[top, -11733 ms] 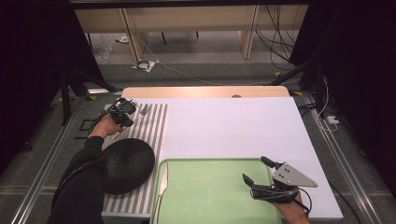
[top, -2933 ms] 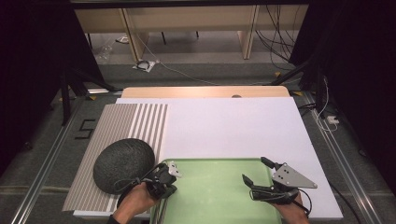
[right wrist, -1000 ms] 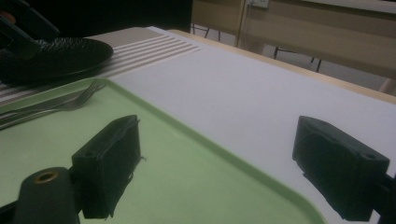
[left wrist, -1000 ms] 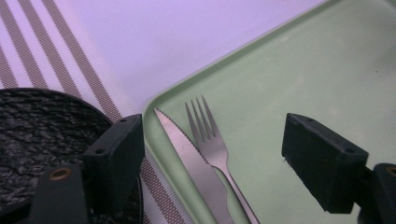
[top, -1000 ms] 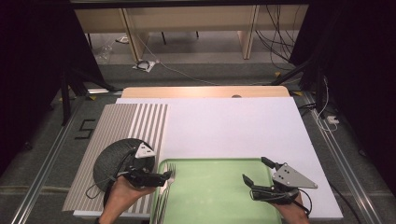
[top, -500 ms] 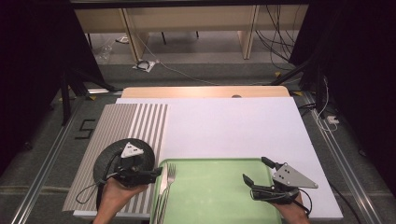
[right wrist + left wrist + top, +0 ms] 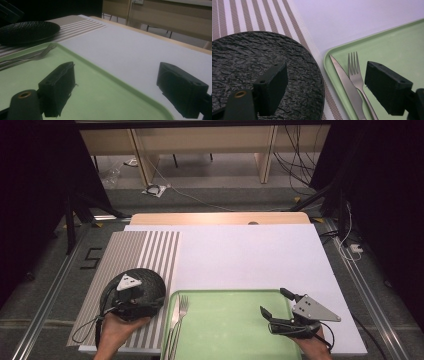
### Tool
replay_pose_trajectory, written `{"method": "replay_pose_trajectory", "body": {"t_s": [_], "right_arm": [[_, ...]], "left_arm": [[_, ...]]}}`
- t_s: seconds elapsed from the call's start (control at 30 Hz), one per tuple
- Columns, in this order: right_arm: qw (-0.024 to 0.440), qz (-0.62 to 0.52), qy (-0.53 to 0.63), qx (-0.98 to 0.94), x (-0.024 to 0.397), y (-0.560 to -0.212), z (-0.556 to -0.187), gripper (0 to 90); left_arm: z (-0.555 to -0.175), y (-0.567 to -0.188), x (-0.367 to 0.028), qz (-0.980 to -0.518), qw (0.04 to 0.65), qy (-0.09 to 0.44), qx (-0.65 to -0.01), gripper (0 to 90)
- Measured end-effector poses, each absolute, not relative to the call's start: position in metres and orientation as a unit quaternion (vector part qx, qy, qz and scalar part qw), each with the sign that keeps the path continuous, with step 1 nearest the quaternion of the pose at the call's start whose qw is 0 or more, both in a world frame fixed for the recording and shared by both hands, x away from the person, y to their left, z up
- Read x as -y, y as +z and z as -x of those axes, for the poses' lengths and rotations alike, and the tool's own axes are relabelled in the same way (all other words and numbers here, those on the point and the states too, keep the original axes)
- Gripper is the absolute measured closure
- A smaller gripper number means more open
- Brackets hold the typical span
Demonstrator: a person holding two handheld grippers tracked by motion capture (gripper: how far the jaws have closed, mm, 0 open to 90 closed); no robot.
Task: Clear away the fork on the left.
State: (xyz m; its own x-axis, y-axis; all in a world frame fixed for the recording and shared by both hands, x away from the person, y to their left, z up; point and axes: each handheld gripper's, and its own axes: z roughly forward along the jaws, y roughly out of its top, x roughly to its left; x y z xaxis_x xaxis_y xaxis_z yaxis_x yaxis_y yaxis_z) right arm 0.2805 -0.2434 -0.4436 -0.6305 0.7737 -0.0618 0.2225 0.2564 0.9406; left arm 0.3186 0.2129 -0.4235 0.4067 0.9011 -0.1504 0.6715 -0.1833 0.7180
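Cutlery at left edge of green tray (image 7: 235,325): knife (image 7: 345,86) and fork (image 7: 357,77) side by side, touching or nearly so, long axes running front to back. Left gripper (image 7: 131,301) nearer, over black plate (image 7: 244,67) on striped mat (image 7: 135,255), jaws spread wide, holding nothing; cutlery just to its right. Right gripper (image 7: 280,312) over tray's right part, likewise agape and empty, well apart from cutlery. Judged: any pickup falls to left hand, with jaws to straddle across the handles.

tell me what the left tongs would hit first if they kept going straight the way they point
Probably the near-left rim of the green tray, where the knife and fork lie; the left tongs stand open, and depth is hard to judge.
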Motion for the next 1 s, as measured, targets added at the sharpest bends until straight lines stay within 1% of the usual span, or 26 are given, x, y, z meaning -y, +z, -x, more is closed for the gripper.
{"method": "replay_pose_trajectory", "body": {"t_s": [0.7,1.0], "right_arm": [[0.270,-0.333,0.513,-0.743,0.245,-0.444,-0.280,16.0],[0.270,-0.335,0.513,-0.743,0.246,-0.444,-0.280,16.0]], "left_arm": [[-0.310,-0.429,-0.237,-0.725,0.377,0.162,-0.554,17.7],[-0.306,-0.439,-0.249,-0.707,0.352,0.162,-0.591,17.7]]}}
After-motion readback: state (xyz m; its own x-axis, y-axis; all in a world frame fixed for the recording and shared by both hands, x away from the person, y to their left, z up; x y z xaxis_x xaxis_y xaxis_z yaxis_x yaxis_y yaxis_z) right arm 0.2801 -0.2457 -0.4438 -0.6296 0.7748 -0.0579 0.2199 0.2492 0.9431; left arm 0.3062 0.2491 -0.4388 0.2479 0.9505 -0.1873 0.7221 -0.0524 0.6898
